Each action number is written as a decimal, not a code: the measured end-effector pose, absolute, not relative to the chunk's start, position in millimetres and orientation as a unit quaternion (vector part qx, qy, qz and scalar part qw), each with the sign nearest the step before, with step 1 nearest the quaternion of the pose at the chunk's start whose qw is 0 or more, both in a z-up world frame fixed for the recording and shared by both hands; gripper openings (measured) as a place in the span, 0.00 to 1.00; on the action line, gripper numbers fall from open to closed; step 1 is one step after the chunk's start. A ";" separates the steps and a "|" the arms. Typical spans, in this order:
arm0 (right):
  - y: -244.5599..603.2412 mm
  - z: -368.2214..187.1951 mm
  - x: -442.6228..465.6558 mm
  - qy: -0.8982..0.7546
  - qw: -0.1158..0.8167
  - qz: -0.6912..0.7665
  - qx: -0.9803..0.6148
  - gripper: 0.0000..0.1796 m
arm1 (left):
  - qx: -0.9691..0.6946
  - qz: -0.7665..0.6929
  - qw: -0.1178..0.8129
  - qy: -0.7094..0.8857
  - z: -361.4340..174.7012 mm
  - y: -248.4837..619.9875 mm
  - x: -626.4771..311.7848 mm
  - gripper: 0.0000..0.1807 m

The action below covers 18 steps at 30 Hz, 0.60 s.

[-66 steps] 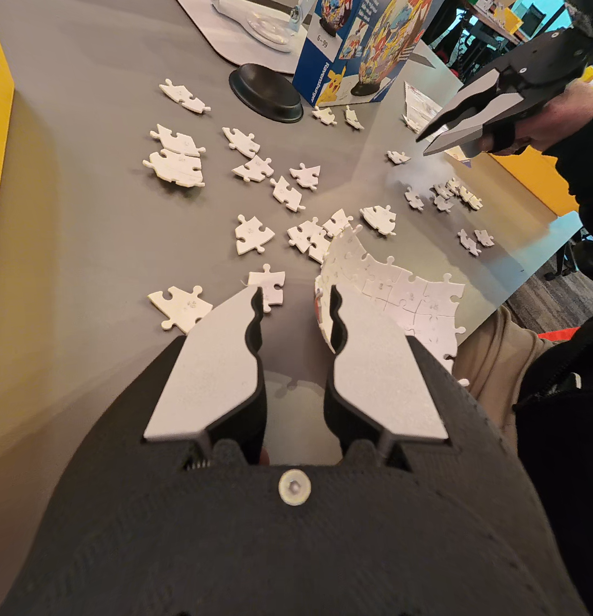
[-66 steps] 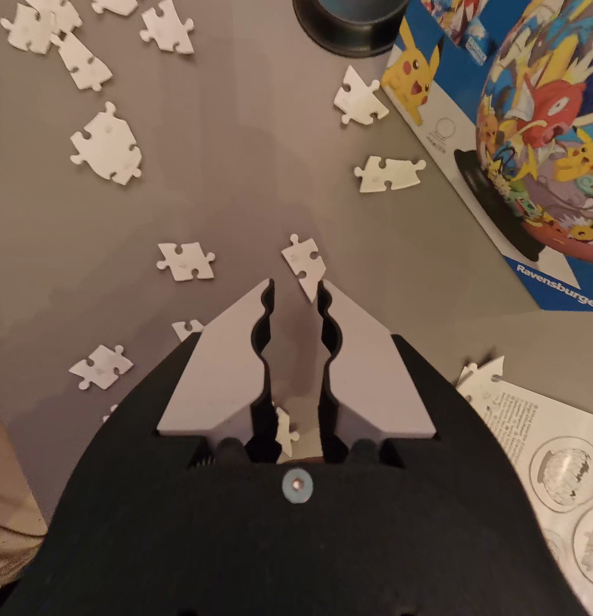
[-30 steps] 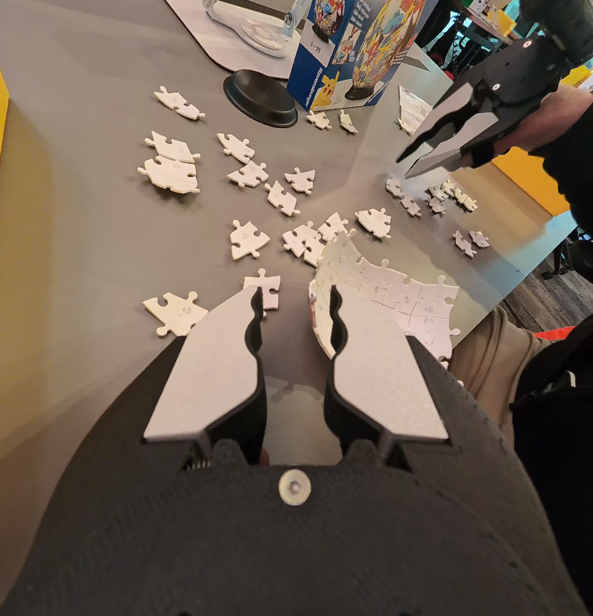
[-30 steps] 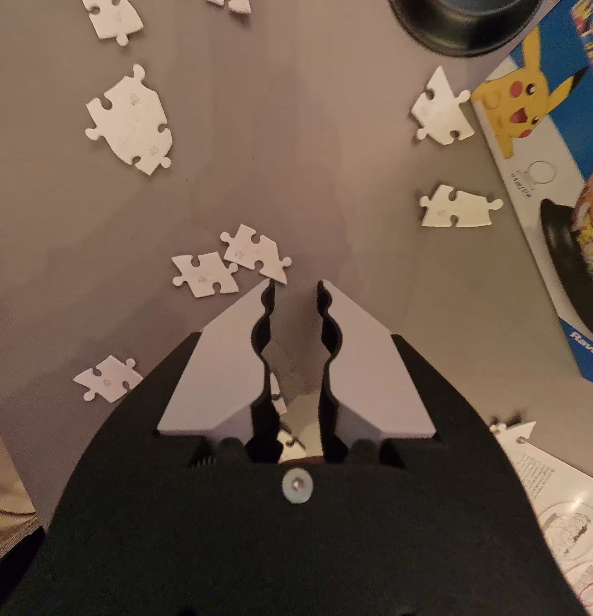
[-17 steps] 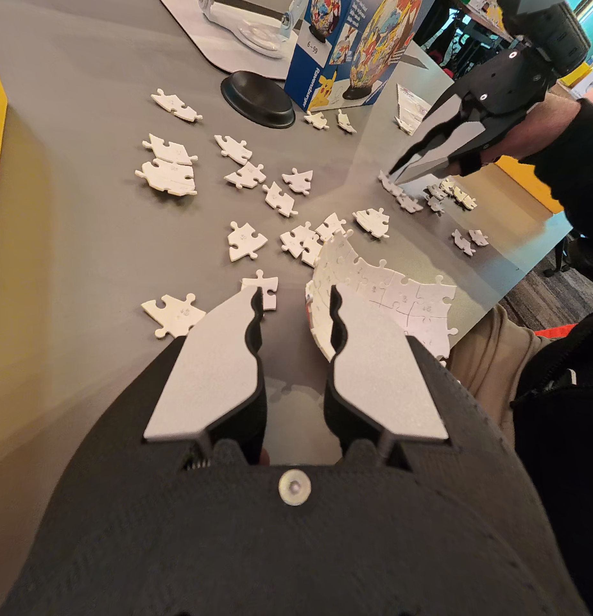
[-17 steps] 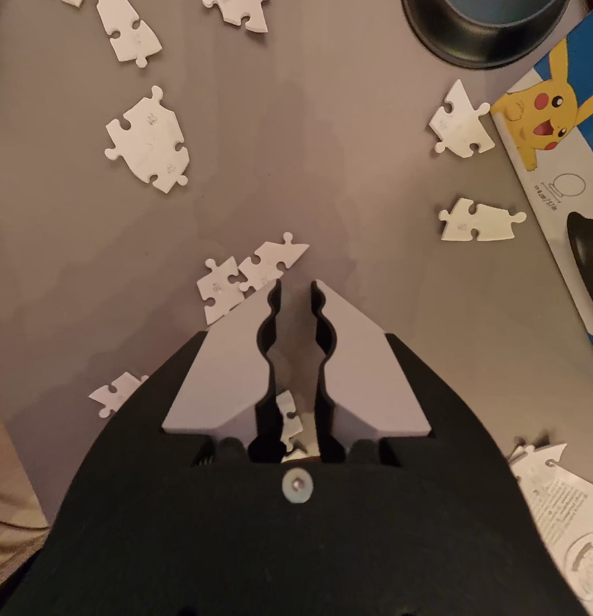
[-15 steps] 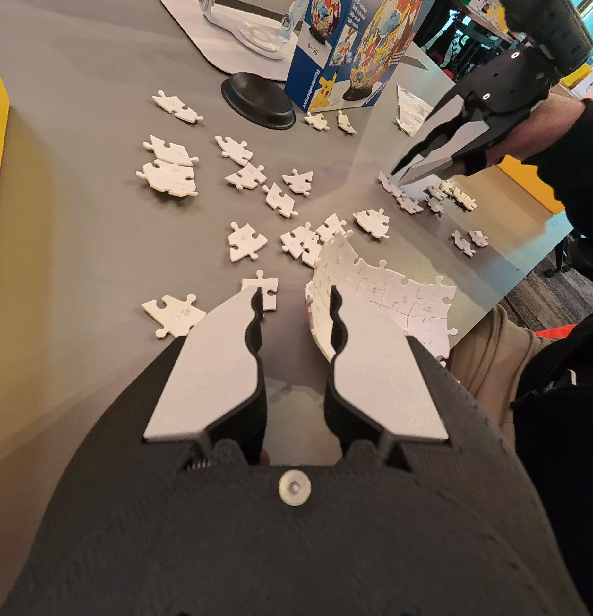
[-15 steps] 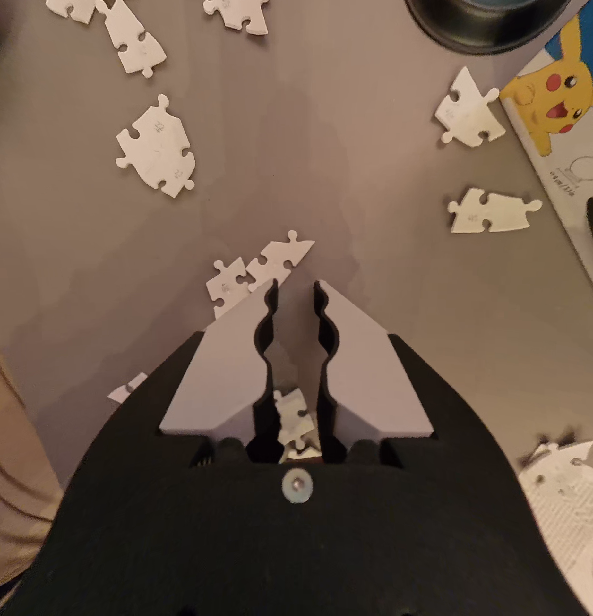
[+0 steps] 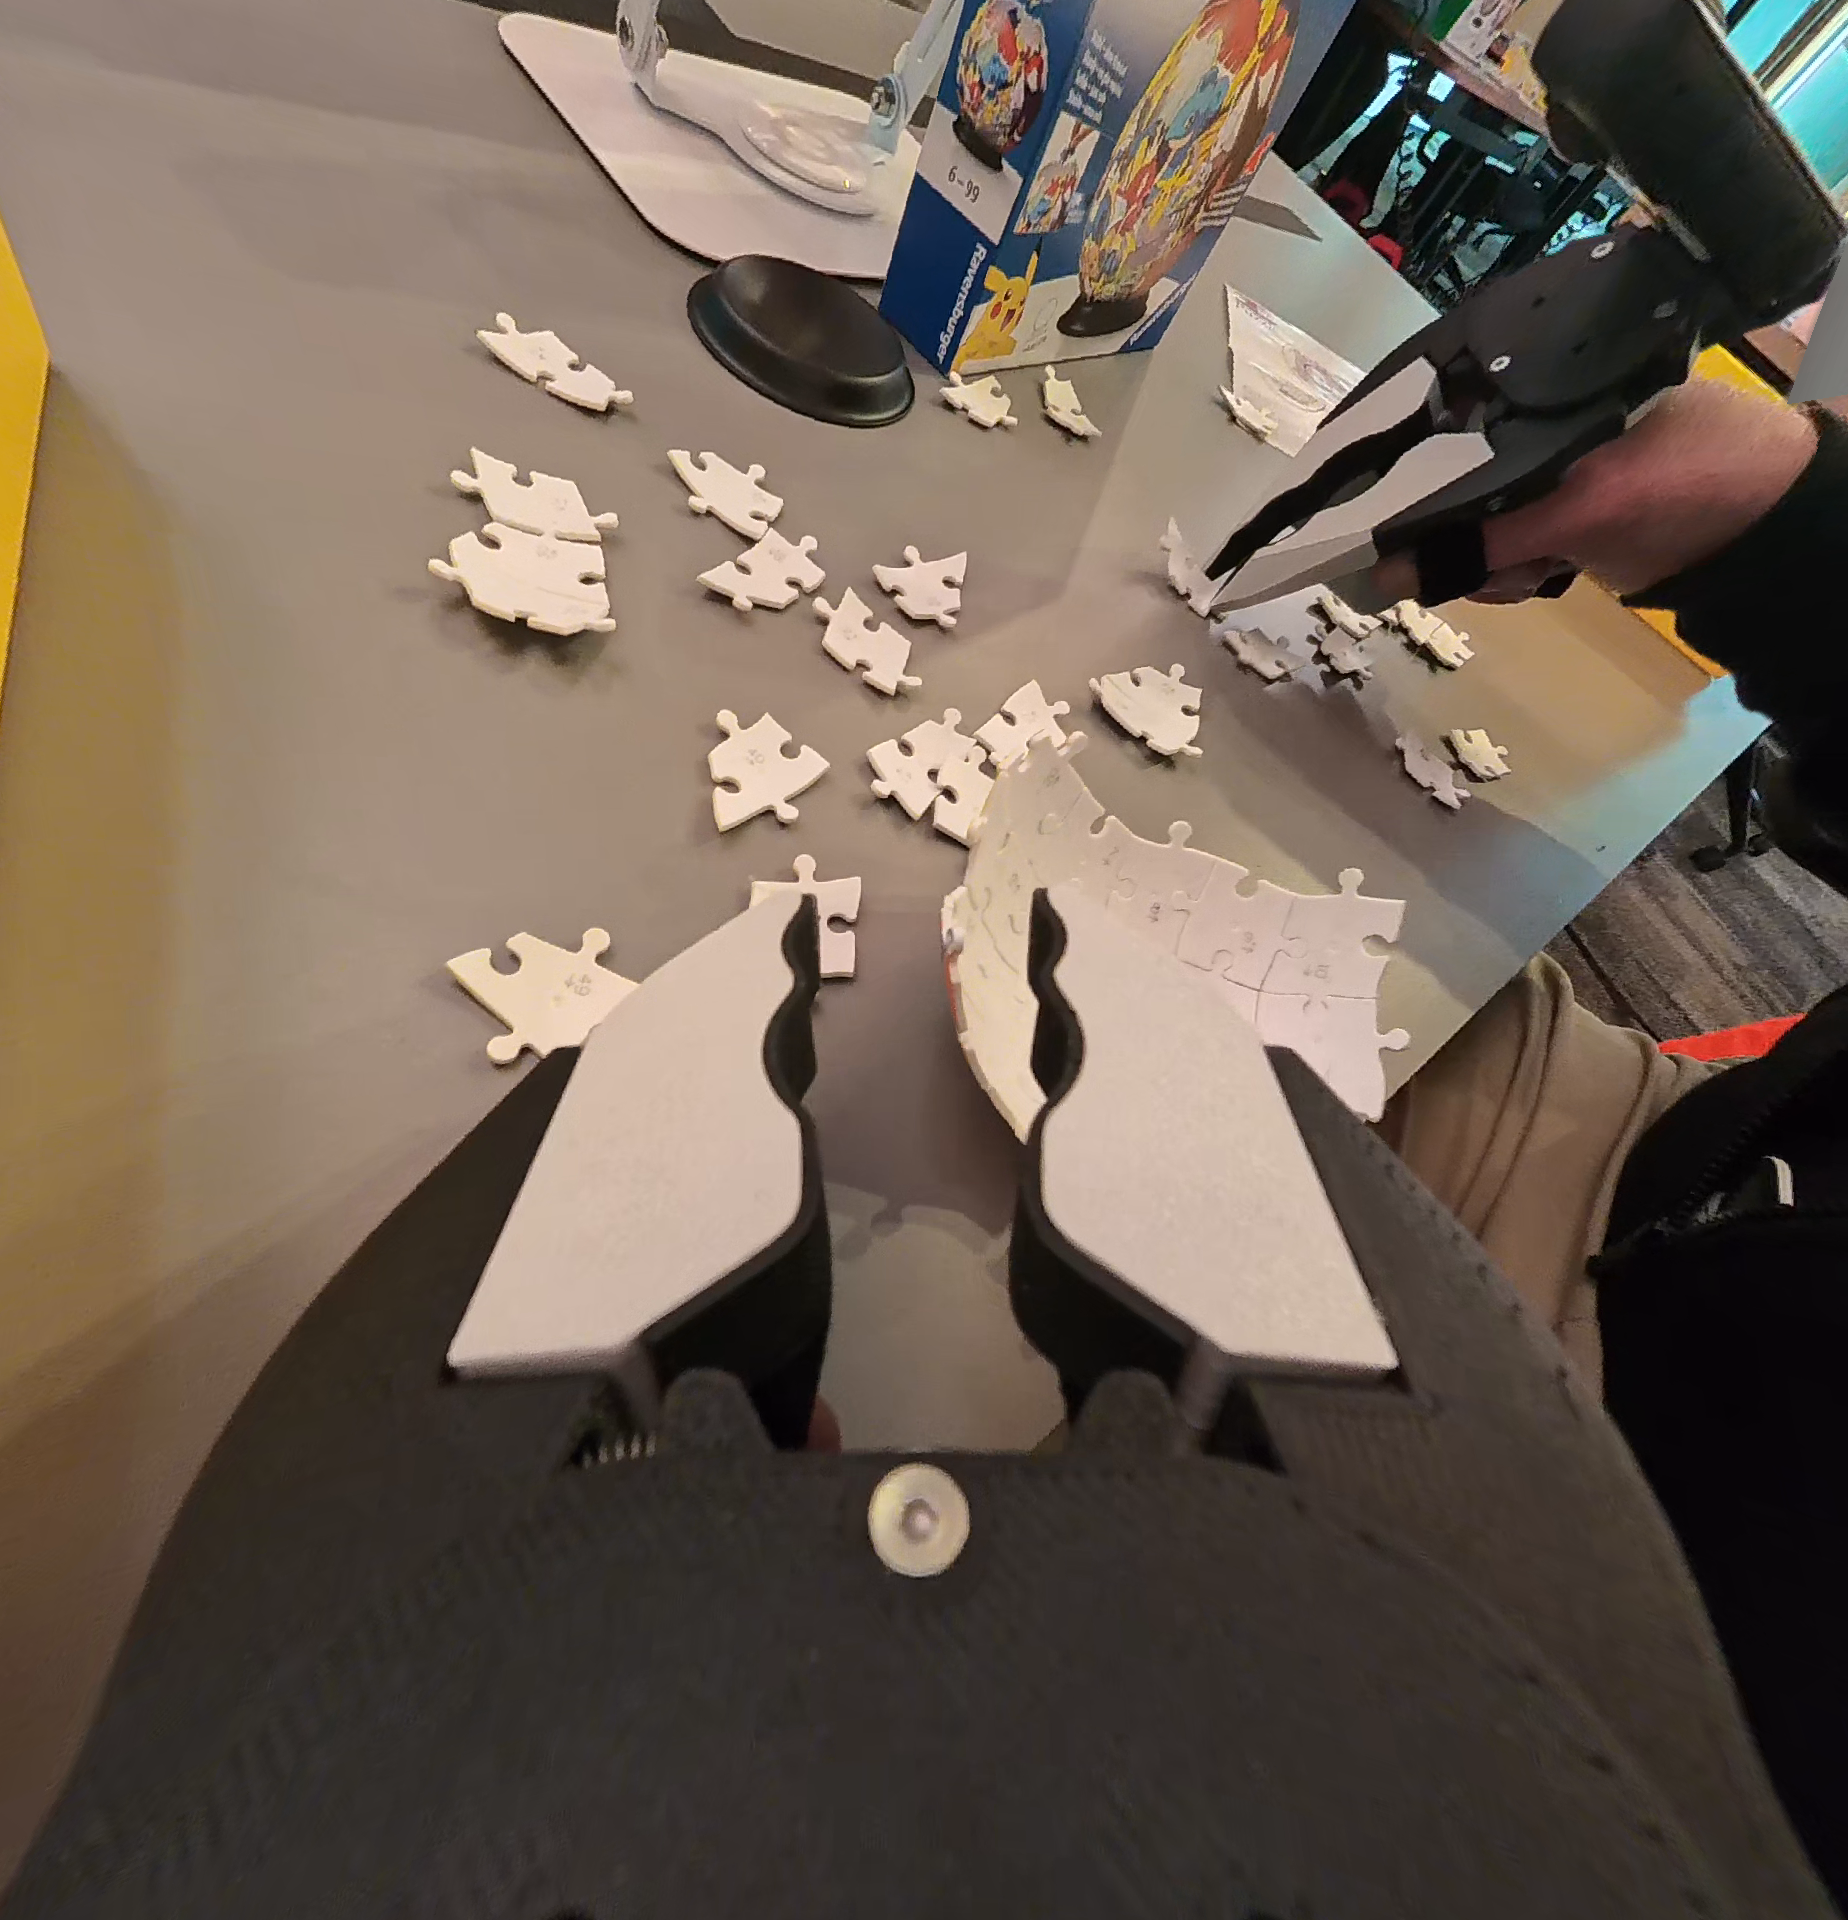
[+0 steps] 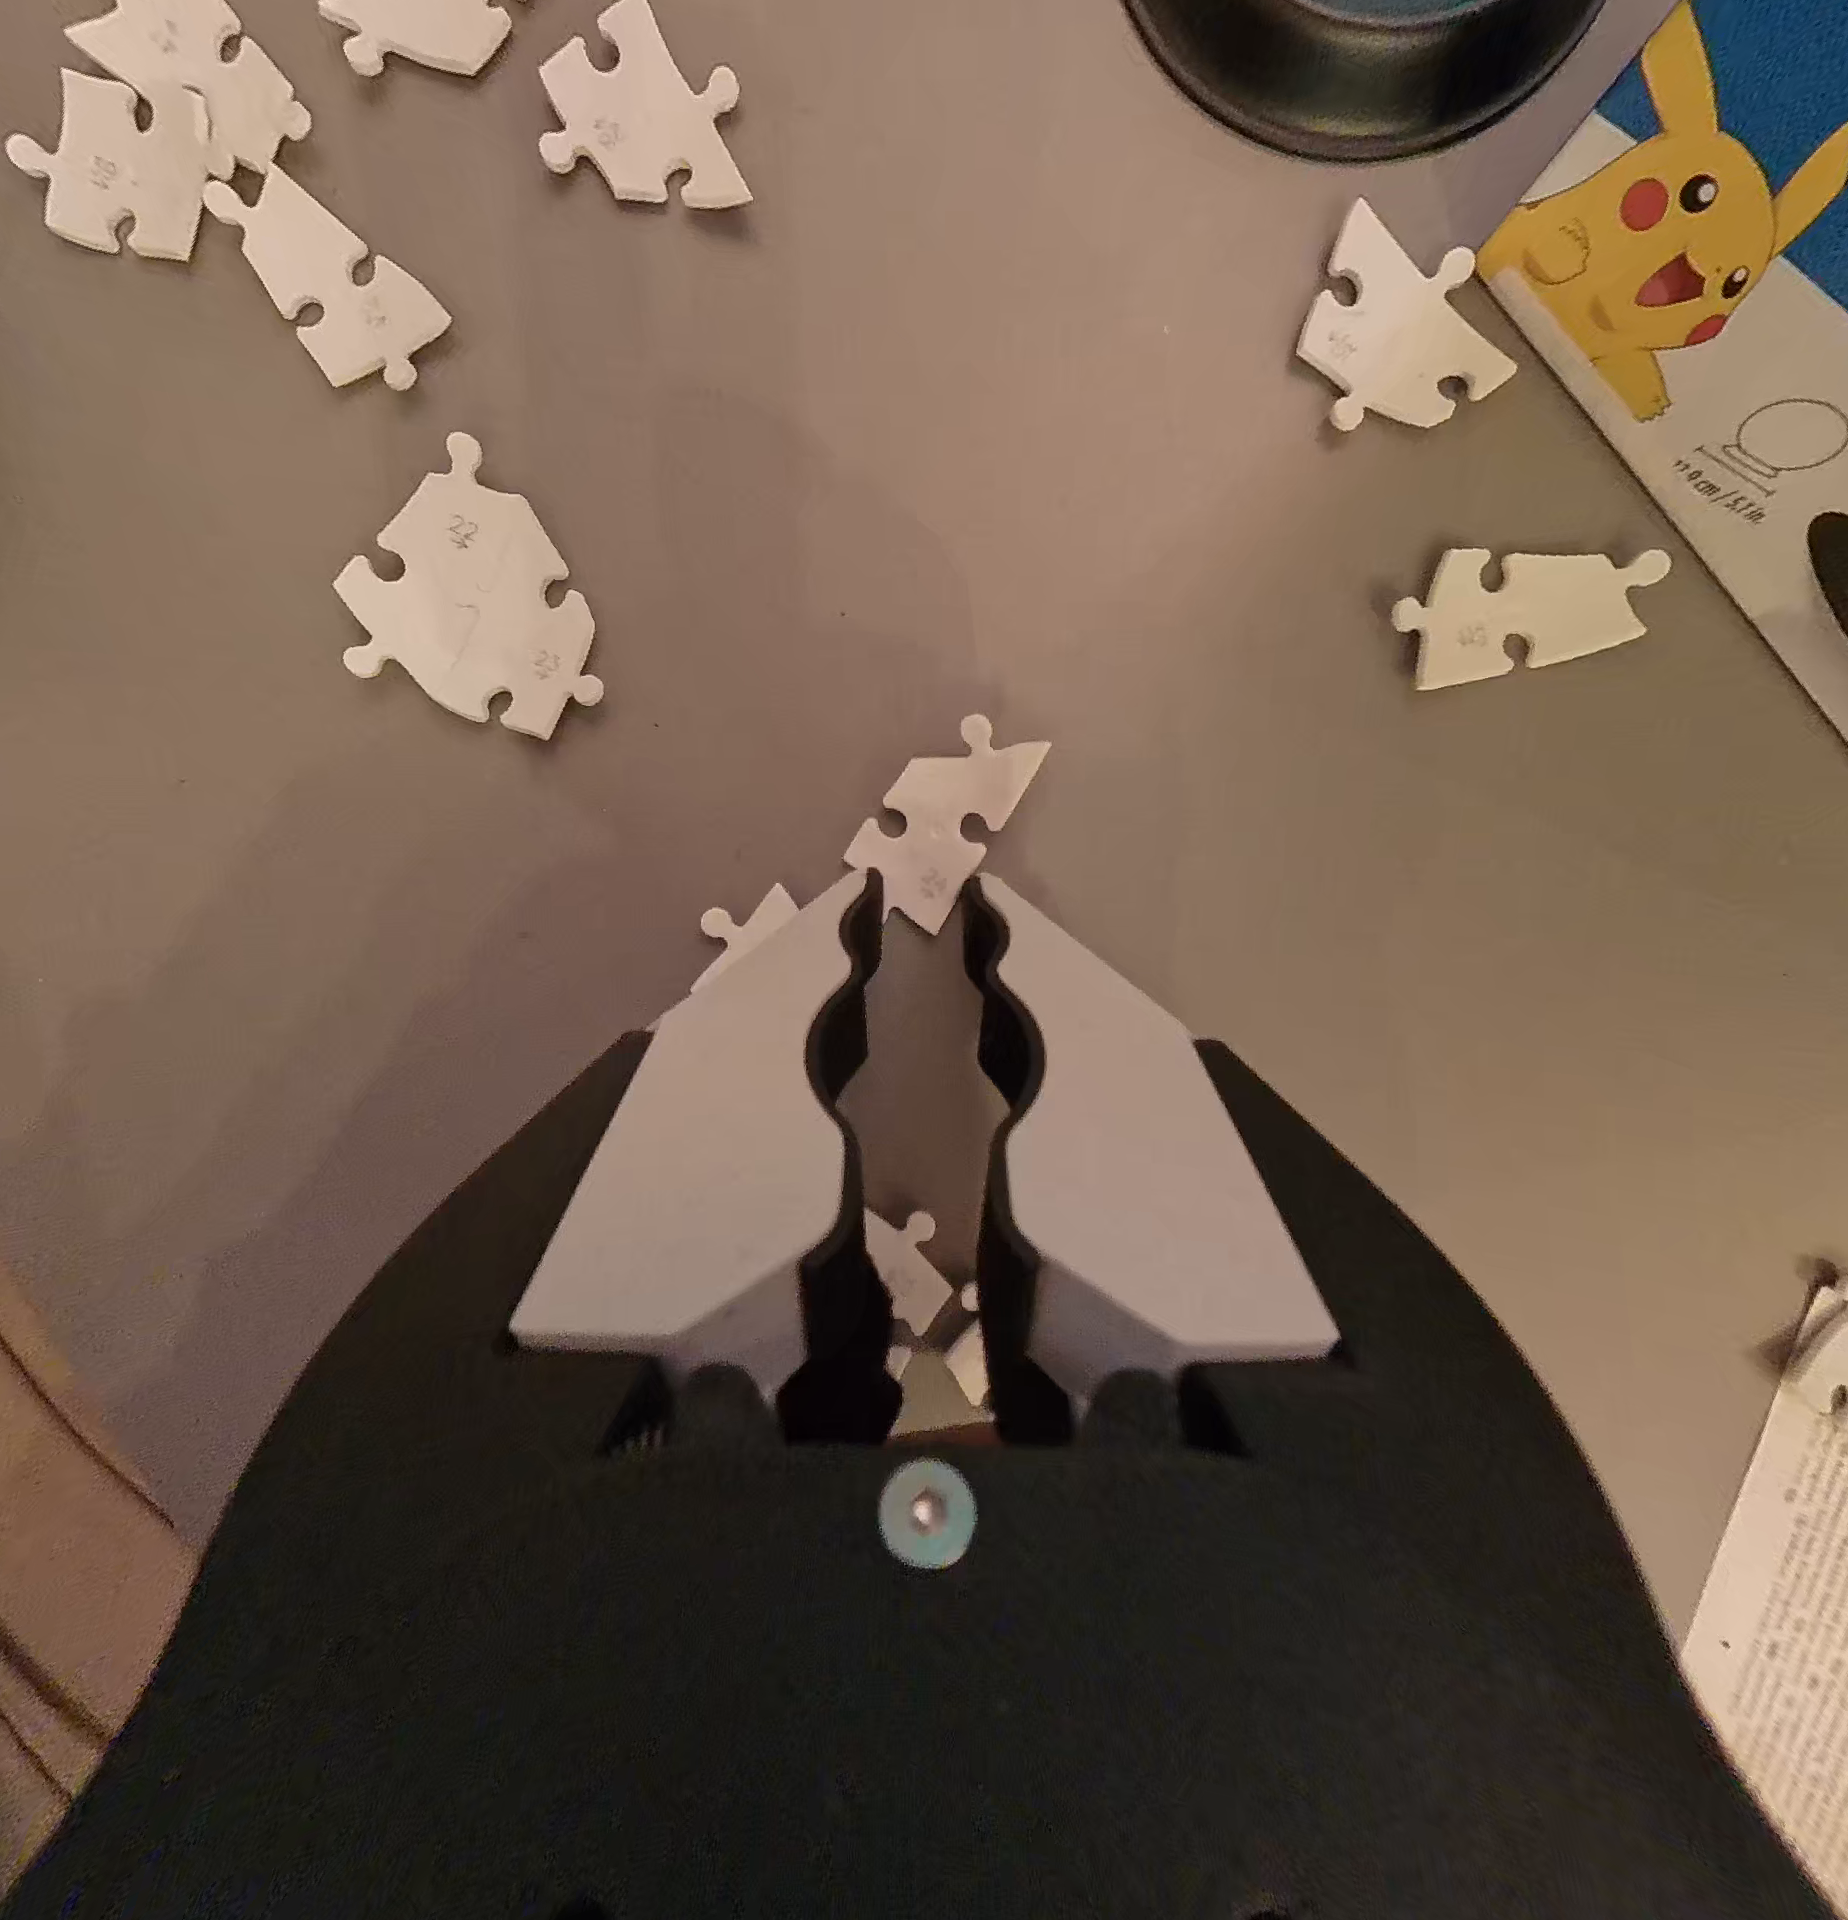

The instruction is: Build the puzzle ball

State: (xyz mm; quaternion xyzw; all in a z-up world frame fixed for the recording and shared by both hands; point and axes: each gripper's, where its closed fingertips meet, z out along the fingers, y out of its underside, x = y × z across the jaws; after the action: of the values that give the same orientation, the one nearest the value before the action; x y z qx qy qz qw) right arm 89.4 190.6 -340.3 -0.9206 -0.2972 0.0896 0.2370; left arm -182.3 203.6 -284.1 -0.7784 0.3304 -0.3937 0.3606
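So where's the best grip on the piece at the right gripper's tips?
Probably its near corner, across the thickness. The piece looks tipped up off the table, that corner sitting between the tips of the right gripper, whose jaws are slightly apart. Coming from the near side along the fingers clears the knobs, which point away.

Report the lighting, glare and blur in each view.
Left wrist view: daylight glare washes the grey table's far right side, wide-angle bending at the edges. Right wrist view: dim, warm, the black tool body casts a soft shadow ahead, white loose puzzle piece sharp.
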 end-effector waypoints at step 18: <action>182.8 -336.9 45.6 -0.353 0.225 0.122 -0.900 0.00 | -0.776 -0.393 0.365 0.331 -281.3 203.5 -182.2 0.21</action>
State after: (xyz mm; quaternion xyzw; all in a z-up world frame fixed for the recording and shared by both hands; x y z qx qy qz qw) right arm 45.6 182.8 -336.9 -0.8998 -0.3530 0.1221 0.2254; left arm -182.2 203.5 -281.3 -0.7765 0.3312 -0.3928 0.3648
